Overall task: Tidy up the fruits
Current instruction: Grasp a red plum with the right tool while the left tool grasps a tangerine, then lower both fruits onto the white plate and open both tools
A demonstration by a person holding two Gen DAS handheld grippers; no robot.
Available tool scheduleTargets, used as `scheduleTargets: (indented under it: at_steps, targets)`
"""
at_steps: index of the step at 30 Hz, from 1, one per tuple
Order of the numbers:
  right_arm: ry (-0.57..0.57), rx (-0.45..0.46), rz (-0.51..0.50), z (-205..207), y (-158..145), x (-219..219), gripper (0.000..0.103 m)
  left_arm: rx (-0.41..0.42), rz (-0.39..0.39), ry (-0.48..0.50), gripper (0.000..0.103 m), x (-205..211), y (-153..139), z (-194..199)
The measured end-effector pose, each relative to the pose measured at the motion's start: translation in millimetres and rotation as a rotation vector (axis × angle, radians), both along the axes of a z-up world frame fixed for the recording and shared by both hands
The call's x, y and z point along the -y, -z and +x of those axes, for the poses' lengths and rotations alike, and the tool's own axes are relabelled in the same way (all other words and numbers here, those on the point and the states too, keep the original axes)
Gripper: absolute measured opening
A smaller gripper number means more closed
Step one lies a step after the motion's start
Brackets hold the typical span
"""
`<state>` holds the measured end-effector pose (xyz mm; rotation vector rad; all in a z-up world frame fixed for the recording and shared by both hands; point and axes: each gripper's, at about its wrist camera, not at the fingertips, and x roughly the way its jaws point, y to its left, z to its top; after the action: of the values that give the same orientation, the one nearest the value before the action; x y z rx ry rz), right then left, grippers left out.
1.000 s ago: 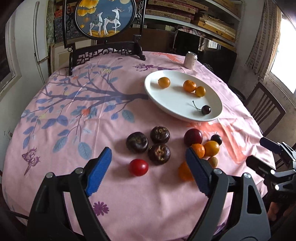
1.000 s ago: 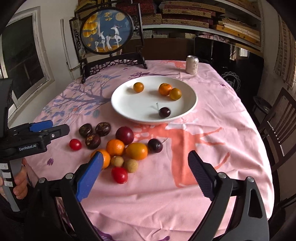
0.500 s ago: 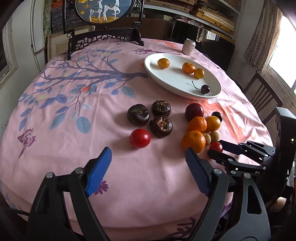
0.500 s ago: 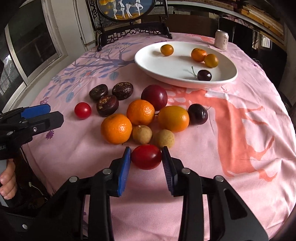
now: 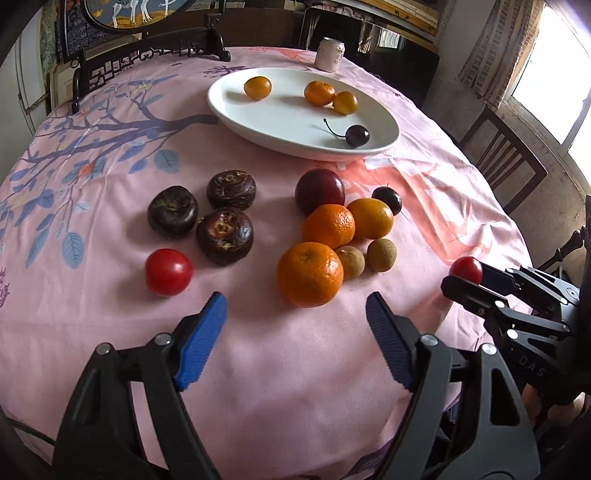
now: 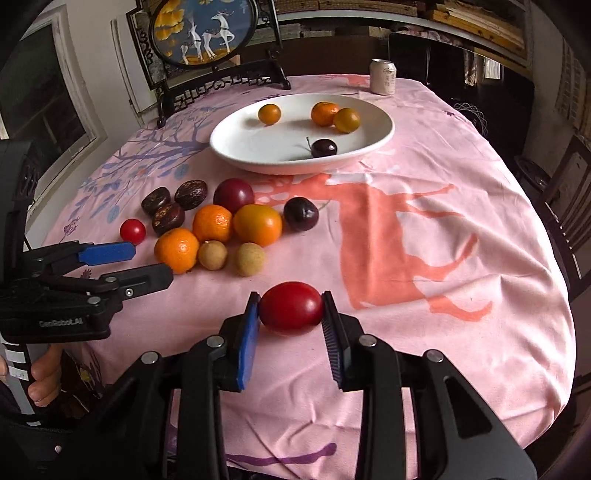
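My right gripper (image 6: 290, 310) is shut on a red cherry tomato (image 6: 291, 308) and holds it above the cloth, near the table's front; it also shows in the left wrist view (image 5: 466, 269). My left gripper (image 5: 295, 314) is open and empty, in front of an orange (image 5: 309, 274) and a second red tomato (image 5: 168, 271). A heap of oranges (image 6: 212, 223), two longans (image 6: 250, 258), a plum (image 6: 233, 194), a dark cherry (image 6: 300, 213) and three dark brown fruits (image 6: 168, 218) lies on the cloth. The white plate (image 6: 236, 144) holds three small oranges and a cherry (image 6: 324, 147).
A drink can (image 6: 383, 76) stands behind the plate. A framed round deer screen (image 6: 201, 31) stands at the table's back left. Dark wooden chairs (image 5: 506, 162) stand to the right. The pink cloth (image 6: 443, 229) drops off at the round table's edge.
My right gripper has closed fully on the red tomato and lifted it back away from the heap. My left gripper has moved closer to the fruit and stays open.
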<state>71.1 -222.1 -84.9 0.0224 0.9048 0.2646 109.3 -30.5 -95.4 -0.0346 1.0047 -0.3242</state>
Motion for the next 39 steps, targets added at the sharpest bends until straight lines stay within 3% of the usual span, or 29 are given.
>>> scheduleTargets:
  at_steps: [2,6,8,14,24,28,33,39]
  targets:
    - [0.007,-0.005,0.019,-1.1,1.4,6.4,0.033,-0.019,-0.012,0.008,0.063,4.8,4.2,4.8]
    - [0.008,-0.008,0.038,-1.9,3.4,11.5,0.033,-0.038,-0.038,-0.004,0.052,7.6,8.6,14.9]
    - [0.008,-0.010,0.044,-2.7,4.2,12.4,0.033,-0.045,-0.048,-0.007,0.041,7.7,10.7,18.7]
    - [0.010,0.003,0.052,-5.3,-0.3,11.6,0.033,-0.017,-0.039,-0.014,0.041,8.1,5.0,12.3]
    - [-0.008,0.005,0.054,-4.5,-4.2,-0.2,0.033,0.070,-0.053,-0.019,0.041,-7.3,-29.3,-7.3]
    - [-0.024,0.007,0.043,-1.6,-7.2,-6.3,0.033,0.091,-0.025,-0.018,0.041,-9.7,-38.9,-0.4]
    - [-0.050,0.053,-0.001,19.2,-28.0,-8.9,0.033,0.148,0.039,-0.017,0.041,-8.9,-68.9,38.6]
    - [-0.026,0.142,-0.083,101.4,-61.9,4.5,0.033,0.129,0.105,-0.024,0.041,20.0,-87.8,139.0]
